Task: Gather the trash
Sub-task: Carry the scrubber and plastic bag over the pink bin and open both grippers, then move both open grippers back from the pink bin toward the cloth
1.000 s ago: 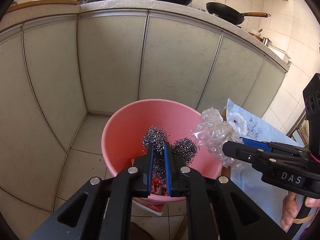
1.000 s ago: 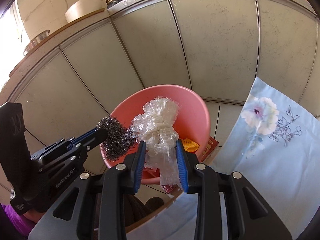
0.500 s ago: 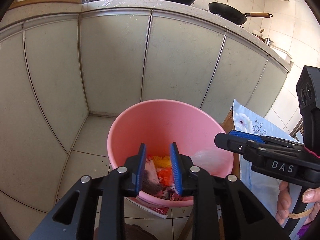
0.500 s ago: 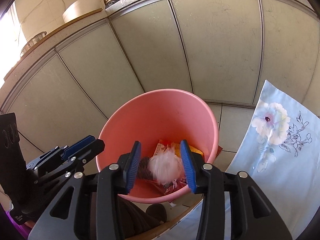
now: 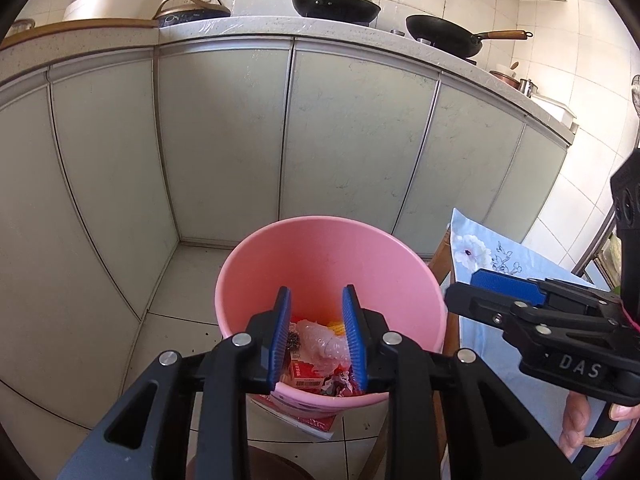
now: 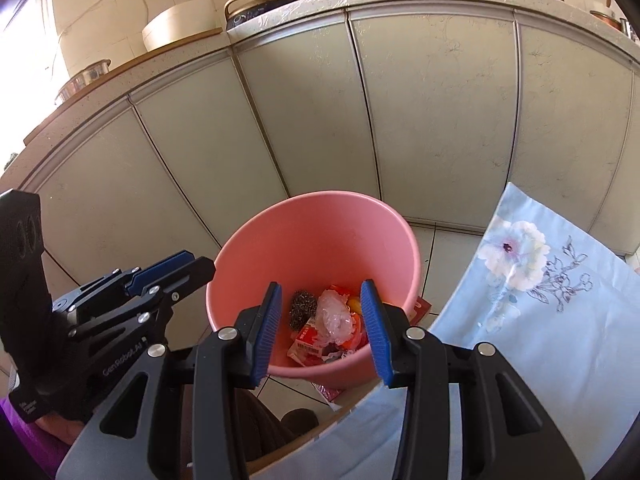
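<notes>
pink bin (image 6: pixel 320 240) stands on the tiled floor (image 5: pixel 192 276) in front of the grey cabinet doors (image 5: pixel 224 136), just beside the edge of a table covered with a pale blue flowered cloth (image 6: pixel 540 300). the bin is round, smooth plastic, wider at the rim than at the base, its inner wall clean and unmarked in the upper part.

contents lie at the bottom: a grey steel-wool scrubber (image 6: pixel 302 308) on the left side, a crumpled clear plastic wrap (image 6: pixel 334 314) at the middle touching it, a red printed carton (image 6: pixel 308 342) below them, and orange and yellow scraps (image 6: pixel 352 304) toward the right. a red printed packet (image 5: pixel 304 420) lies on the floor, partly under the bin's base.

left gripper (image 5: pixel 316 312): hovers above the bin's near rim, jaws apart and opening at this moment, nothing between the blue pads (image 5: pixel 280 336); the trash seen through the gap is down inside the bin.

right gripper (image 6: pixel 322 312): also above the bin, pointing down into it, jaws apart, nothing between the pads.

a person's hand (image 5: pixel 580 428) grips the right tool's handle.

two dark pans (image 5: pixel 440 38) sit on the counter (image 5: pixel 360 36) above the cabinets.
</notes>
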### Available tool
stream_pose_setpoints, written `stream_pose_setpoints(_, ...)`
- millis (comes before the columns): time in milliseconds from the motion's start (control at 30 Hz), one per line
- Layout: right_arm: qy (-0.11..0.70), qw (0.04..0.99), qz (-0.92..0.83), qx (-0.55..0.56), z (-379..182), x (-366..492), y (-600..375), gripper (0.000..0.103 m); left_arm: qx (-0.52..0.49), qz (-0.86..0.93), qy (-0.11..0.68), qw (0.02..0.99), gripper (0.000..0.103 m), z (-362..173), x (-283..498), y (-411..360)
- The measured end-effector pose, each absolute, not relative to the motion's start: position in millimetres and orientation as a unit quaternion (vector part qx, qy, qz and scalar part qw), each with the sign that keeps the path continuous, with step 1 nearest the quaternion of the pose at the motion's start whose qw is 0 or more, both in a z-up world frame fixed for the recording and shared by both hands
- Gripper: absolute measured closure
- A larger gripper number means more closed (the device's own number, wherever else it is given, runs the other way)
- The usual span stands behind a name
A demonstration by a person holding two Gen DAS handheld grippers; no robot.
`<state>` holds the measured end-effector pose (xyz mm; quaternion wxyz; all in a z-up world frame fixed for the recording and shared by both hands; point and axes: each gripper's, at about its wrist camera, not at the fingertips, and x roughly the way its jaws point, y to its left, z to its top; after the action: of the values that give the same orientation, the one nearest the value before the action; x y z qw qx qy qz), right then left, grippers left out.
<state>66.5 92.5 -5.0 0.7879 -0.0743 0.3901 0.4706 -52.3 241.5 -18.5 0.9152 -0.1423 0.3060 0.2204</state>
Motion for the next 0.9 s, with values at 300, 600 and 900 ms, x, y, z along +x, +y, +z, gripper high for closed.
stream_pose_setpoints(300, 0.379, 0.808, 0.446, -0.066, 6, 49, 39, 0.061, -0.133, 0.202, 0.311, 0.919, 0.075, -5, -53, 218)
stream_pose_setpoints(600, 0.363, 0.827, 0.426, -0.056, 17, 35, -6, 0.061, -0.121, 0.176, 0.311, 0.926, 0.075, 12, -50, 182)
stream_pose_setpoints(900, 0.352, 0.853, 0.384, -0.033, 26, 31, -59, 0.054, -0.099, 0.149, 0.319, 0.931, 0.075, 24, -37, 137)
